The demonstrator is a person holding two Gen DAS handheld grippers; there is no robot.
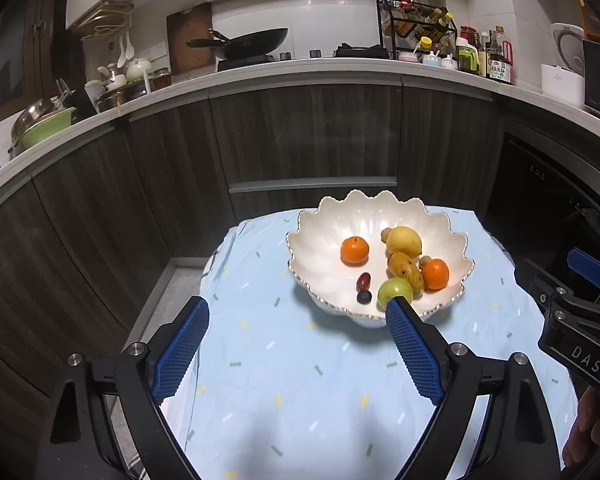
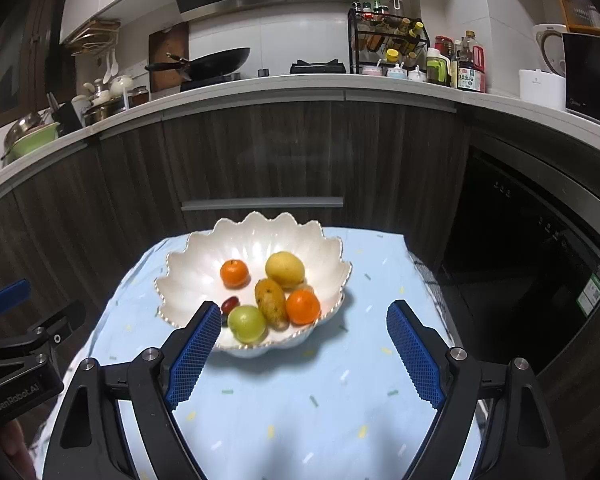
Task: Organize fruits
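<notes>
On the left, the left gripper (image 1: 298,312) hangs over the blue cloth (image 1: 300,380) with its jaws spread wide and nothing between them; its right fingertip overlaps the near rim of the bowl (image 1: 328,220) in the picture. The white scalloped bowl stands toward the far end of the cloth and holds all the fruit: an orange (image 1: 355,251) at left, a red grape (image 1: 363,281) and a dark grape (image 1: 364,297) nearer, a green apple (image 1: 394,290) at the near rim, a spotted mango (image 1: 405,272) beside it, a lemon (image 1: 404,240) behind, and a second orange (image 1: 435,274) at right. Further right, the right gripper (image 2: 304,314) is likewise spread and empty, its left fingertip over the near rim, just beside the apple.
</notes>
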